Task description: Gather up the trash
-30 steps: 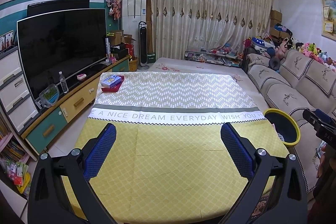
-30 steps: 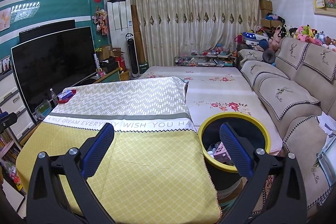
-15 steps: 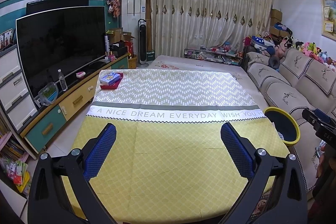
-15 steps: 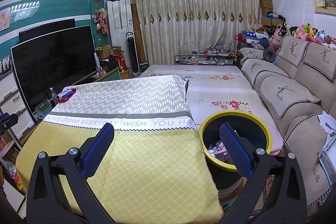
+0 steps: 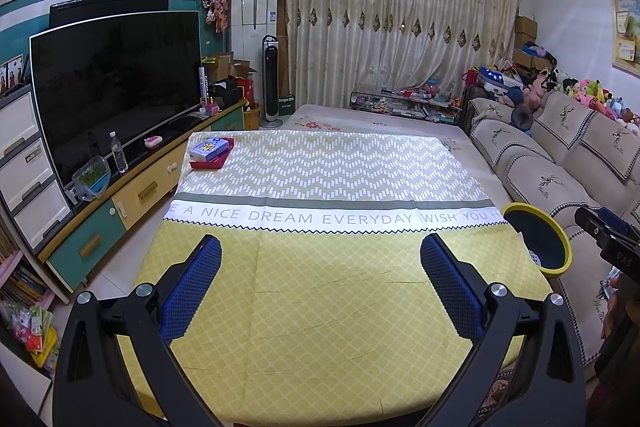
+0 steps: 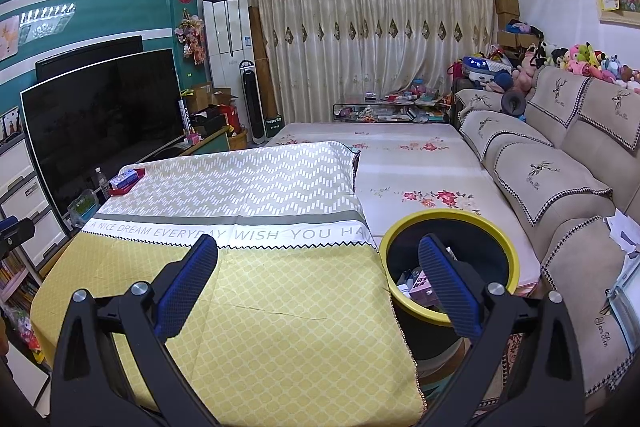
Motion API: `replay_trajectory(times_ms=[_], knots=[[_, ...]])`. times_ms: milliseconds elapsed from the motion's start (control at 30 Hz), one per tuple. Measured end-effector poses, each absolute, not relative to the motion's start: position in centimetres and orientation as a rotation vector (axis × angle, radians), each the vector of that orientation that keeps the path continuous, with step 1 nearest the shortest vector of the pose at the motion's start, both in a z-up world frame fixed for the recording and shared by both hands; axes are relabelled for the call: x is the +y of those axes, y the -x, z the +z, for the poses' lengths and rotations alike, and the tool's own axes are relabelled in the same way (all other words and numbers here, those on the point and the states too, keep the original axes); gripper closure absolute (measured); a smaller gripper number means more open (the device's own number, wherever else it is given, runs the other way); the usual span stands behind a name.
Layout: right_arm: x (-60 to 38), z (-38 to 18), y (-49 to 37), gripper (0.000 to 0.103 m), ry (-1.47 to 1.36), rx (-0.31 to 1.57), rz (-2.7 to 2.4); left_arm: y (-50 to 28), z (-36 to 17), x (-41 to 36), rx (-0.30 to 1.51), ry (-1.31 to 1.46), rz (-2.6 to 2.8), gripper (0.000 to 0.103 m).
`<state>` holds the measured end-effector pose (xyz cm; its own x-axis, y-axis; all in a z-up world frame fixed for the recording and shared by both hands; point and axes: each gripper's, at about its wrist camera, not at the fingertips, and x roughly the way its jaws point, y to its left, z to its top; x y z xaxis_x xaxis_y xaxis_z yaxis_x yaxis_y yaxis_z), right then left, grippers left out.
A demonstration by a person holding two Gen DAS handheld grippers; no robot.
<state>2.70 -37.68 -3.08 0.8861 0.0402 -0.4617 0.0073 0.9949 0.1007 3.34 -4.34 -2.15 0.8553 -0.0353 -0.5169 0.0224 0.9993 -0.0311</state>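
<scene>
- With both tools empty, nothing gets dropped; likely miss is overlooking leftover trash, none visible on tablecloth.
- Left gripper, lower centre: jaws spread wide, holding nothing, above cloth.
- Right gripper: wide too, empty; right finger overlaps bin rim in frame, contact unclear.
- Yellow-rimmed bin, lower right, already holds trash.
- Tissue box far left: risk of being mistaken for trash.

Even, soft indoor light fills the room; daylight glows through the pale embroidered curtains. Sharp centre, fisheye bending, dark corners.
</scene>
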Motion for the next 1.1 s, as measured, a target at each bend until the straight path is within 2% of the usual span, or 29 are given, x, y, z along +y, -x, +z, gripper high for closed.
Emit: replay_trajectory(times_ms=[1100], knots=[[-37.74,-3.02,-2.77,0.007,-0.104,0.484,0.018,-3.58,-2.29,-4.52,0.553,0.021,-0.039,0.005]])
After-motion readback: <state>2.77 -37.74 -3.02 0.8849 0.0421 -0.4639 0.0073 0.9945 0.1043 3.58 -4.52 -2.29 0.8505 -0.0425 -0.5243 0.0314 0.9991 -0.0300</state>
